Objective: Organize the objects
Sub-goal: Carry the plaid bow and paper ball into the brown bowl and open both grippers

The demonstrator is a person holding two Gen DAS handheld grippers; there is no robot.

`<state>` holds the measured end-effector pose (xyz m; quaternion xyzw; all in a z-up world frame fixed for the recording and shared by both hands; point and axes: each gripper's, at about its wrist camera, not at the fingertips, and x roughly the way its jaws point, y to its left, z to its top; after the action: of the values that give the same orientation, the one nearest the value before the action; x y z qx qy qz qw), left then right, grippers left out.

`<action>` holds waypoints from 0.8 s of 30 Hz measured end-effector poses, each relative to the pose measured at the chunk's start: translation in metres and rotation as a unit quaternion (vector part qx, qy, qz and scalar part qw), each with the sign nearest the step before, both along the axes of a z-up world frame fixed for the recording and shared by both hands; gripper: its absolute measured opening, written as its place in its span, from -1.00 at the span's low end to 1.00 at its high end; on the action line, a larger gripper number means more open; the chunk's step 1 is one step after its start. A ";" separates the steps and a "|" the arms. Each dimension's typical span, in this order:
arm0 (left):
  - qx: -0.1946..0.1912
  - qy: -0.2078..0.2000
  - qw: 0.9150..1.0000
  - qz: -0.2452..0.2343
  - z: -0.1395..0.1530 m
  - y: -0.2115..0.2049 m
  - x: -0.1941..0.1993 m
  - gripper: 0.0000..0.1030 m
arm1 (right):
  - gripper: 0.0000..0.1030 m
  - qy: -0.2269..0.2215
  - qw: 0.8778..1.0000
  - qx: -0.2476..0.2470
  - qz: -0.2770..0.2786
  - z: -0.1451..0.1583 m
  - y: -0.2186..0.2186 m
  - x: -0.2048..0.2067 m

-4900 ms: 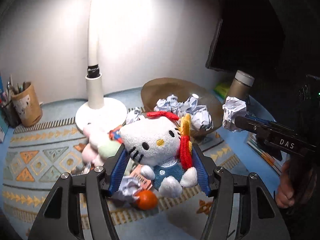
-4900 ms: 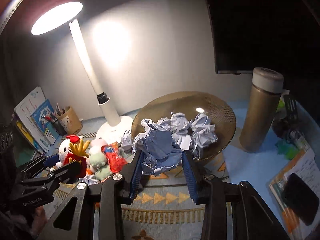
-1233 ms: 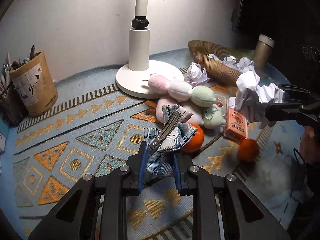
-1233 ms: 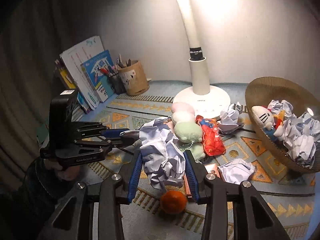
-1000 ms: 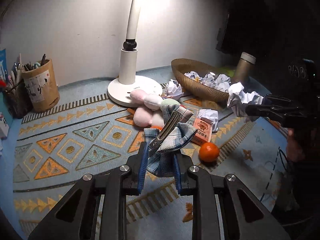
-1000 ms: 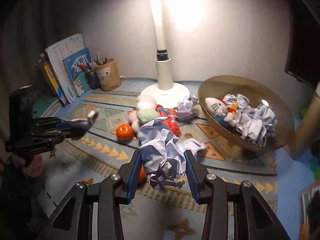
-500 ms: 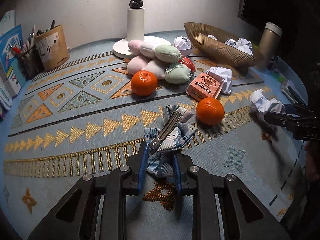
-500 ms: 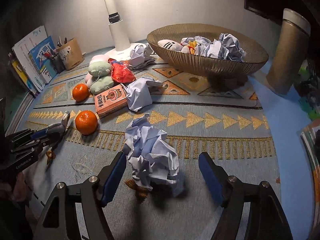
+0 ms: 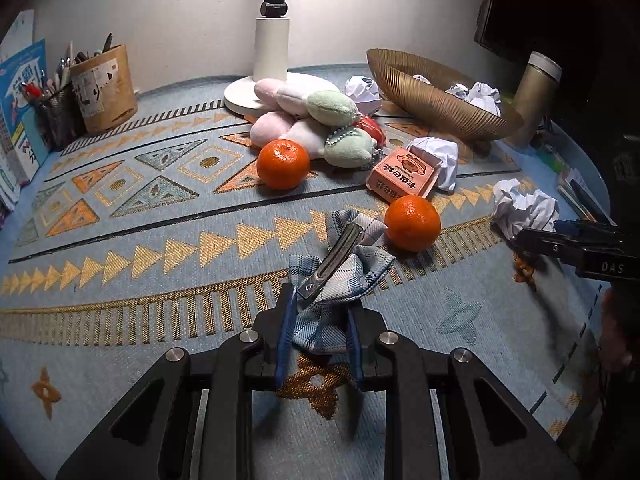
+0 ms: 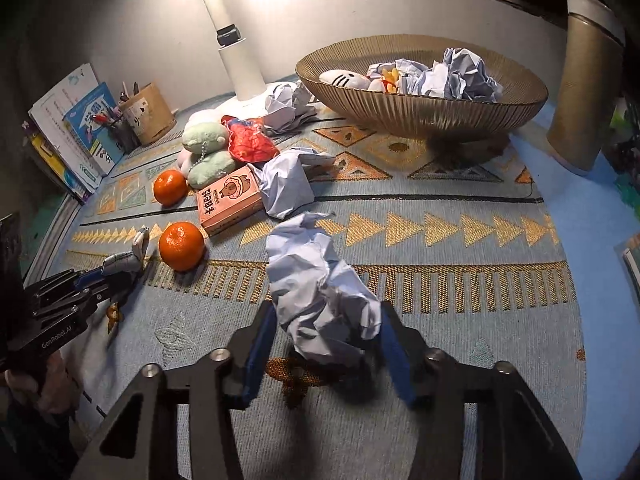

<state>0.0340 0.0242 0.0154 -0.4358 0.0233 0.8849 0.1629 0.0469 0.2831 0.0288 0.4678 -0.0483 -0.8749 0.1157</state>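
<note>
My left gripper (image 9: 320,308) is shut on a blue plaid bow hair clip (image 9: 340,264), held low over the patterned mat (image 9: 160,248) just in front of an orange (image 9: 412,222). My right gripper (image 10: 328,310) is low over the mat's near edge. Its jaws are closing on a crumpled white paper ball (image 10: 320,280), and both pads touch the paper's sides. The right wrist view shows the left gripper (image 10: 108,276) and the clip (image 10: 128,258) at far left. In the left wrist view, the right gripper (image 9: 532,236) and the paper ball (image 9: 524,208) are at far right.
A ribbed gold bowl (image 10: 420,116) at the back right holds crumpled papers and a white plush. Pastel plush toys (image 9: 320,120), a second orange (image 9: 283,164), a pink box (image 9: 402,176) and loose paper balls (image 9: 436,156) lie mid-mat. A lamp (image 9: 272,44), pen holder (image 9: 104,88) and thermos (image 9: 536,96) stand behind.
Both grippers came down close to the mat. The right jaws spread wide around the paper ball half a second ago and have narrowed onto it again. The left stayed shut on the clip.
</note>
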 end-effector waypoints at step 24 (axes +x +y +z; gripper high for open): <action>0.008 0.099 0.989 -0.110 0.110 0.165 -0.150 -0.61 | -0.23 0.077 0.984 -0.073 -0.140 0.112 0.090 -0.156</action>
<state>-0.1161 0.1894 0.1253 -0.3397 0.0798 0.9005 0.2595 -0.1093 0.3731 0.1412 0.3779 -0.1681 -0.9100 0.0298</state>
